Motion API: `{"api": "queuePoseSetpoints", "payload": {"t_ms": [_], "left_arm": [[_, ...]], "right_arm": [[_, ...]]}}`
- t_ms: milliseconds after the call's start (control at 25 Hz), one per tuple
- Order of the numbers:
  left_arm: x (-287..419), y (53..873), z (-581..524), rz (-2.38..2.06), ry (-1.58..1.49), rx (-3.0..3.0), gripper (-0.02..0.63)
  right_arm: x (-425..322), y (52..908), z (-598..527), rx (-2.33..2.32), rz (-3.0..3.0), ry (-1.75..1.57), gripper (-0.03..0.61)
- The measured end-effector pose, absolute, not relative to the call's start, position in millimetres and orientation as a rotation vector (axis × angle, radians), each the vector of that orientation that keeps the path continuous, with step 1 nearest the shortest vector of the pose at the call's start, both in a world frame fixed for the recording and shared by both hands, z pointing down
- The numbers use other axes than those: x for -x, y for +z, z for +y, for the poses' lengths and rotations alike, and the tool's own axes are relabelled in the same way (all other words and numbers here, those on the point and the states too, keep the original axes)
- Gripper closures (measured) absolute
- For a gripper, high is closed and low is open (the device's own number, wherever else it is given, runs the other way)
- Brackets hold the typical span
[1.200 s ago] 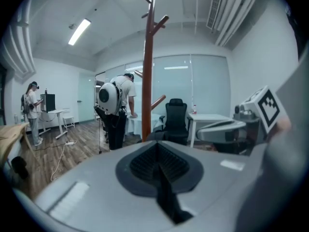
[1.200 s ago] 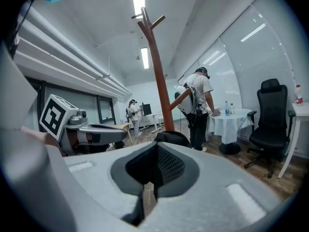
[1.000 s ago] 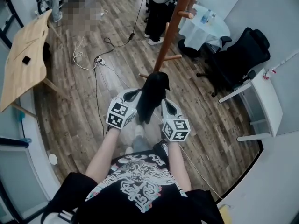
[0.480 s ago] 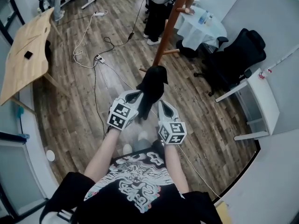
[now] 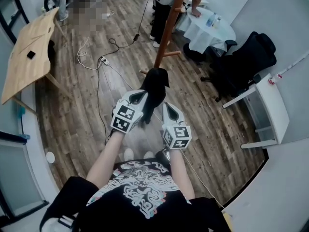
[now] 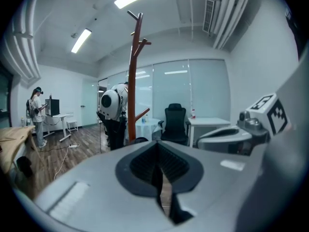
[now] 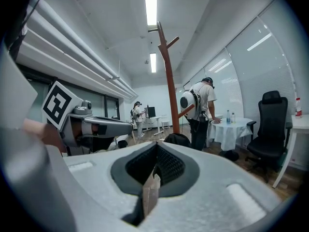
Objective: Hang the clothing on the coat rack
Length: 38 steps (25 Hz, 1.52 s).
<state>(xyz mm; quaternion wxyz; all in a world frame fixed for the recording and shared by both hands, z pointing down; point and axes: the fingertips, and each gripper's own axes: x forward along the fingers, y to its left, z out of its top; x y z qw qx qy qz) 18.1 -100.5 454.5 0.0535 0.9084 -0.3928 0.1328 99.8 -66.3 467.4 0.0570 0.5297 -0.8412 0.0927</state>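
Fingers of the left gripper (image 5: pixel 140 95) are pressed together on dark cloth, and those of the right gripper (image 5: pixel 165 106) are together on a tan tag (image 7: pixel 150 192). Each marker cube (image 5: pixel 124 119) bears black-and-white square patterns. The black clothing (image 5: pixel 153 87) hangs bunched at the centre of the frame, just past both grippers. Beyond it, at upper centre, the brown coat rack (image 5: pixel 165 30) stands on the wooden floor (image 5: pixel 87 115).

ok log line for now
left gripper jaws shut on black garment | right gripper shut on it too | coat rack ahead | garment not yet hung
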Motion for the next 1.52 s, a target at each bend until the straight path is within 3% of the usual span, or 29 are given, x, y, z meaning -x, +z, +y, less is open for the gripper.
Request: {"api": "queuePoseSetpoints", "payload": {"t_ms": [280, 720, 1520], "left_arm": [[-44, 460, -94, -1.254, 0.409, -2.722, 0.624], [-18, 442, -93, -1.480, 0.341, -2.654, 0.624], [-20, 459, -98, -1.442, 0.380, -2.680, 0.624]], "right_arm": [[-127, 464, -62, -1.577, -2.554, 0.259, 0.580], [-137, 448, -60, -1.536, -2.569, 0.136, 0.580], [-152, 457, -67, -1.589, -2.536, 0.147, 0.580]]}}
